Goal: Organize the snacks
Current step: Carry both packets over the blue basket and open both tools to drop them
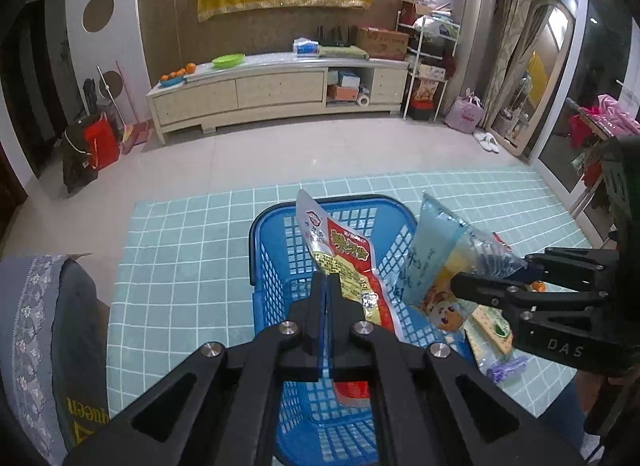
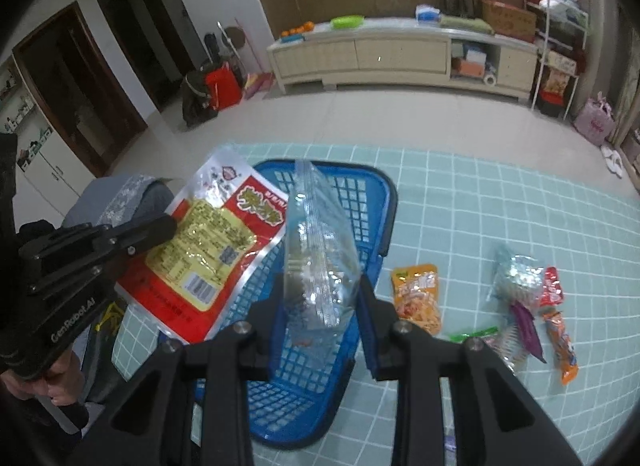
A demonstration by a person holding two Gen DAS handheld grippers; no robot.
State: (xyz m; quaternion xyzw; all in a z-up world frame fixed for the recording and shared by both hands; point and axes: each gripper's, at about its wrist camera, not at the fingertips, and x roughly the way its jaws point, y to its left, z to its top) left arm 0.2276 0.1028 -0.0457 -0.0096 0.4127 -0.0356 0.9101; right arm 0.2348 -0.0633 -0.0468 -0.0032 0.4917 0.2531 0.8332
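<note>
The left tongs (image 1: 327,298) are pressed together on the lower part of a red-and-yellow snack packet (image 1: 348,262), which stands up and forward from the tips over the blue plastic basket (image 1: 272,266). The right tongs (image 2: 322,306) are clamped on a clear, pale-blue snack bag (image 2: 320,234), gripping its lower sides so that its sealed top rises ahead of the tips, also above the basket. Both packs look light and floppy: thin film that bends and crinkles, glossy enough to slide in the pads, so a hold on the flat sealed edge or a corner should serve better than one across the puffed middle, where the contents might crush. The red packet carries large yellow Chinese characters on a red band, a round logo near its top and a barcode near its lower edge; I cannot read the characters. The clear bag shows printed writing and a cartoon face in the left wrist view, too blurred to make out. The body of the right tongs reads "DAS" and that of the left "GenRobot.AI". To the right of the right tongs, an orange snack pouch (image 2: 418,294) and a cluster of small wrapped snacks (image 2: 532,306) lie on the teal checked mat (image 2: 500,193), apart from the basket and yet to be sorted.
</note>
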